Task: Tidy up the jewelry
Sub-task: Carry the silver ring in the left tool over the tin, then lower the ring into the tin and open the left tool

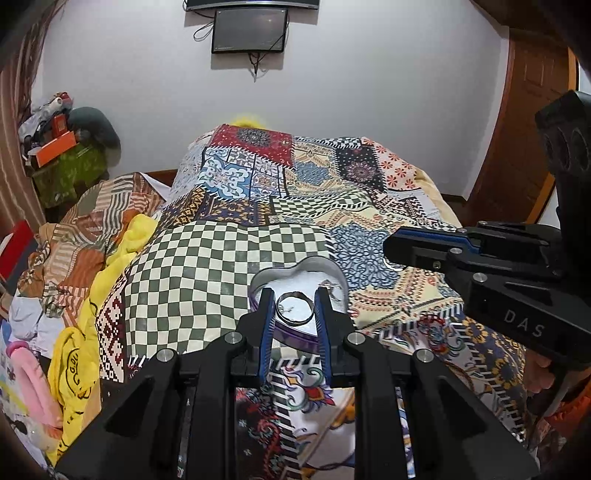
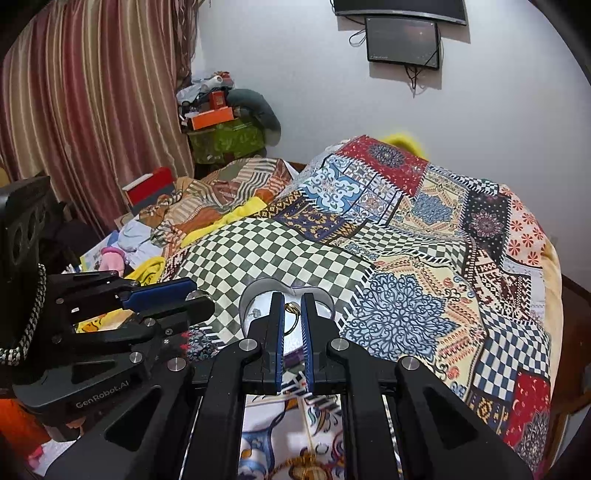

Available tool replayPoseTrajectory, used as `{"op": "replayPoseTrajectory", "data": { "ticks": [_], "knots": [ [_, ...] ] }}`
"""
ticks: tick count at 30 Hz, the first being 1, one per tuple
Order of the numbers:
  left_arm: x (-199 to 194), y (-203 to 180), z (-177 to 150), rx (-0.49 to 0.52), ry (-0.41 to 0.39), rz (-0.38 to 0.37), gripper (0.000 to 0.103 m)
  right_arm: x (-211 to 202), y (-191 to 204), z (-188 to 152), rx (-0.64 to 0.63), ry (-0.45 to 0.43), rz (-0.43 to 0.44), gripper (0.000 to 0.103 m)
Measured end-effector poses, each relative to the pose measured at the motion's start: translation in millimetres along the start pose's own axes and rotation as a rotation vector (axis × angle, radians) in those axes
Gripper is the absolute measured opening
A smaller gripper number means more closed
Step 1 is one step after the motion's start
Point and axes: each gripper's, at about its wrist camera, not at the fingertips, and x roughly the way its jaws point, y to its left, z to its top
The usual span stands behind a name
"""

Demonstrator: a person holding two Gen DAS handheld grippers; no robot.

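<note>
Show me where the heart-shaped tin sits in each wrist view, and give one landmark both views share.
Left wrist view: the heart-shaped tin lies lower centre on the bedspread, straight ahead of the left hand-held gripper, which grips a silver ring over it.
Right wrist view: the tin is lower centre, partly behind the right hand-held gripper, which grips a gold ring.
Shared landmark: the small wall-mounted screen.

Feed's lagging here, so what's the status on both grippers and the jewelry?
Left gripper shut on silver ring. Right gripper shut on gold ring. Both over heart-shaped box. Nothing in the way.
</note>
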Motion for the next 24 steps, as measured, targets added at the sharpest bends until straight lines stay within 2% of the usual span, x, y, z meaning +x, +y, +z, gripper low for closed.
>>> {"op": "replayPoseTrajectory", "data": {
  "ticks": [24],
  "knots": [
    [74,22,3,-0.042,0.125,-0.038,0.020,83,-2,14,-0.016,0.209,0.040,0.008]
  ]
}}
